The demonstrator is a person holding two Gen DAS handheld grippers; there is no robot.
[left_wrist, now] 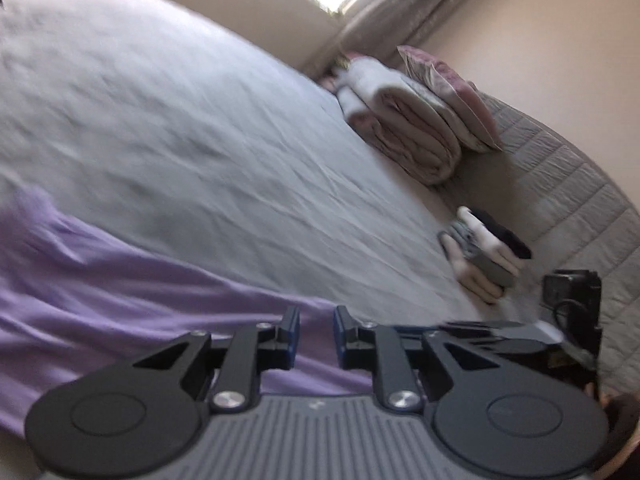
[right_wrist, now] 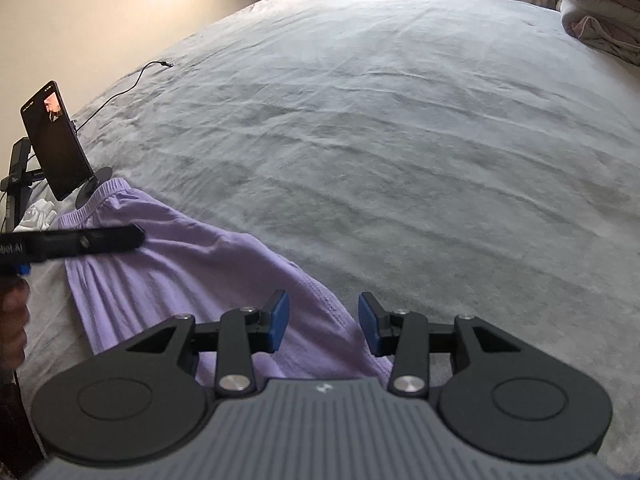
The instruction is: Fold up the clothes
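Purple garment [right_wrist: 192, 264] on grey bed [right_wrist: 400, 140], lower edge hidden behind both grippers' parted, empty fingers [right_wrist: 280, 320].

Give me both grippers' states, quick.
Left gripper: open, holding nothing, over the purple garment.
Right gripper: open, holding nothing, over the same garment's edge.

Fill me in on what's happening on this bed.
A person is starting to fold a lilac purple ribbed garment spread on the grey bedsheet. The right gripper hovers open over the garment's near edge. The left gripper, also open, is over the same cloth near its elastic waistband. Nothing is gripped yet. A small stack of folded clothes sits by the bed's edge, and a black smartphone on a stand is beside the garment.
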